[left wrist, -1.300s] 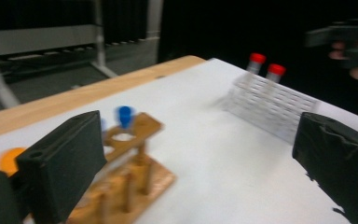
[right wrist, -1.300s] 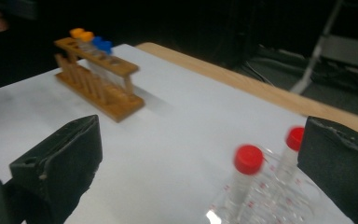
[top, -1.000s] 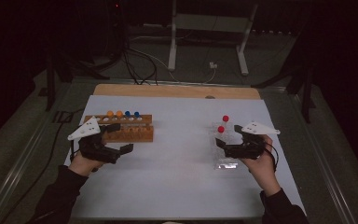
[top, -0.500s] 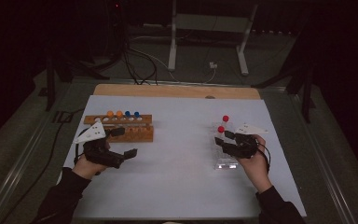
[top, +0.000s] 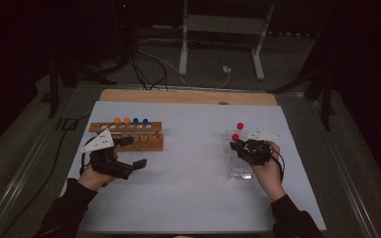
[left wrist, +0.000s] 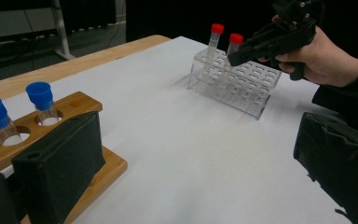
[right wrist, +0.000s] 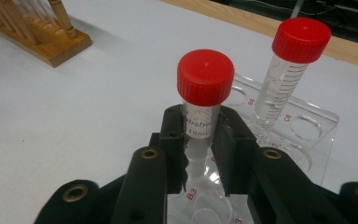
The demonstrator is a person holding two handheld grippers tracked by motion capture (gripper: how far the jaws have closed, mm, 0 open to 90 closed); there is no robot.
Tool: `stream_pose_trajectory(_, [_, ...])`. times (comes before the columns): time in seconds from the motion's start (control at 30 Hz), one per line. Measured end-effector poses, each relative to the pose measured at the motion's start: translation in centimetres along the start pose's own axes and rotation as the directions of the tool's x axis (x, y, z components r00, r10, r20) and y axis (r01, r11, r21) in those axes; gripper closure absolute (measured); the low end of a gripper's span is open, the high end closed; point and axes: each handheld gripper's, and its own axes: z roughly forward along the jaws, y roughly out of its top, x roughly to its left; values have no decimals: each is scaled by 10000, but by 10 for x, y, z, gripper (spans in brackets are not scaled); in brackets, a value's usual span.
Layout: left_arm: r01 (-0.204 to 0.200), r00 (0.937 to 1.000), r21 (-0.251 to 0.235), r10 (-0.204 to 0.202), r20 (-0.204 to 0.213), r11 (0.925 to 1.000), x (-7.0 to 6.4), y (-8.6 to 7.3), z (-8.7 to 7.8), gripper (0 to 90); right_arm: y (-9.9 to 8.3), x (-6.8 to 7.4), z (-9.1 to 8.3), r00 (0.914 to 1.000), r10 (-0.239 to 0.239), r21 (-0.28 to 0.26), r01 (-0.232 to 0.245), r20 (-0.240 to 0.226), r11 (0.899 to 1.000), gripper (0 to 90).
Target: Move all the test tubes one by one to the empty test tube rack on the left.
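My right gripper (top: 235,144) (right wrist: 200,140) is shut on a red-capped tube (top: 235,137) (right wrist: 205,77) that stands over the clear plastic rack (top: 240,168) (right wrist: 307,126); its jaws hide the tube's lower end. A second red-capped tube (top: 240,126) (right wrist: 299,41) stands in the rack just beyond. My left gripper (top: 131,152) (left wrist: 196,182) hovers open, jaws wide apart, in front of the wooden rack (top: 149,145) (left wrist: 74,105). That rack holds orange-capped tubes (top: 121,120) and blue-capped tubes (top: 140,120) (left wrist: 39,95). The left gripper view shows the right gripper (left wrist: 235,56) at the red tubes.
A white sheet (top: 188,188) covers the table, with a wooden strip (top: 188,96) along its far edge. Cables and a metal stand (top: 223,44) lie on the floor beyond. Open sheet separates the two racks.
My right gripper moved left and forward and shut on the nearer red-capped tube. My left gripper drifted slightly right in front of the wooden rack.
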Motion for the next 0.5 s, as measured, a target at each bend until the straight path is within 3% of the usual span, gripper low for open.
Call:
stream_pose_trajectory(0.3, [-12, 10000, 8, 12, 42, 10000, -1, 1, 0, 22, 11, 2, -19, 9998, -103, -695, 114, 160, 9975, 748])
stream_pose_trajectory(0.5, [-9, 9999, 16, 9, 110, 10000, -1, 2, -1, 23, 19, 9, -33, 9973, -515, -1040, 567, 523, 9930, 749])
